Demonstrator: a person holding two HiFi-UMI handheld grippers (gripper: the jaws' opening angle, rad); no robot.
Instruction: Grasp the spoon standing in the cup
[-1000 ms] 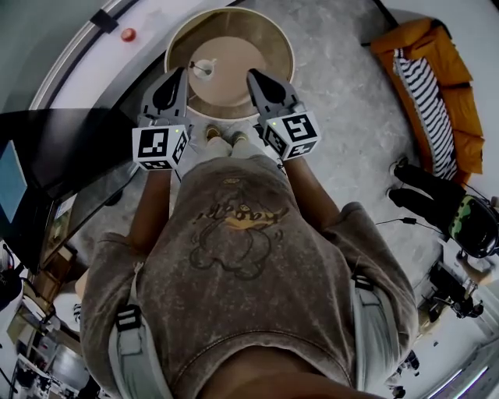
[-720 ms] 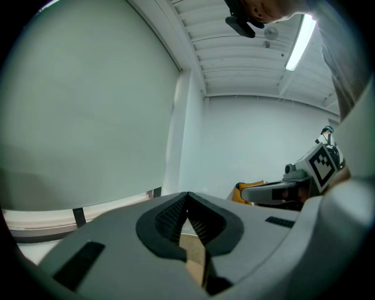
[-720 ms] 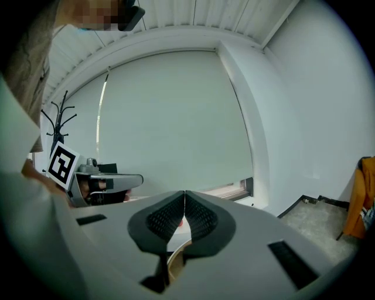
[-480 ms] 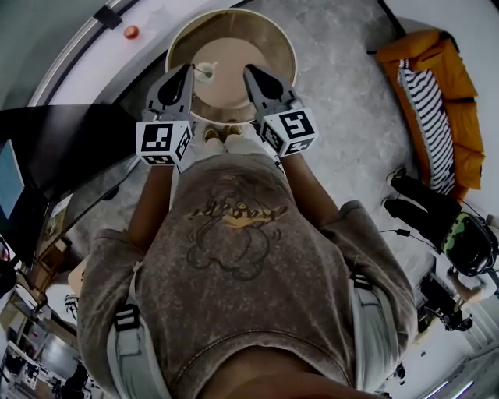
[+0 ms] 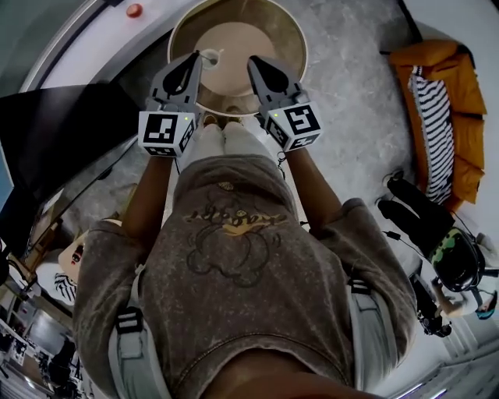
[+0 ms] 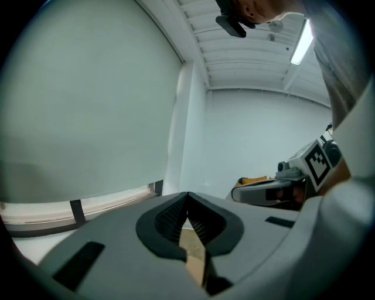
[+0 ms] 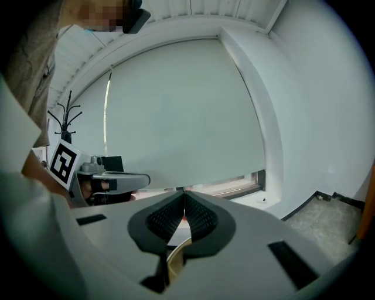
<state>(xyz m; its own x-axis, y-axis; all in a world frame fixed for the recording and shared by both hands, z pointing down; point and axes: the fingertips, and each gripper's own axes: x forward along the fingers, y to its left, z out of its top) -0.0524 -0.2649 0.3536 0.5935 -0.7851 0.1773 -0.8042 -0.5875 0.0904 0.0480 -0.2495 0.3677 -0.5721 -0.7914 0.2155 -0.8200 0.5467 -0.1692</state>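
A small white cup (image 5: 209, 56) stands on the left side of a round tan table (image 5: 269, 35) at the top of the head view. The spoon in it is too small to make out. My left gripper (image 5: 192, 62) is shut and empty, its tip just left of the cup and almost level with it. My right gripper (image 5: 256, 65) is also shut and empty, over the table's near edge to the right of the cup. In the left gripper view the jaws (image 6: 187, 198) meet, and neither gripper view shows the cup. In the right gripper view the jaws (image 7: 184, 194) meet too.
A red button (image 5: 134, 10) sits on the white ledge beyond the table. A black surface (image 5: 54, 132) lies to the left. An orange seat (image 5: 413, 62) with a striped cloth (image 5: 437, 109) stands at the right. Another person's dark shoes (image 5: 417, 210) are on the floor at the right.
Both grippers have moved forward and down toward the table. The left tip, which was short of the cup, now stands right beside it. Both stay shut.
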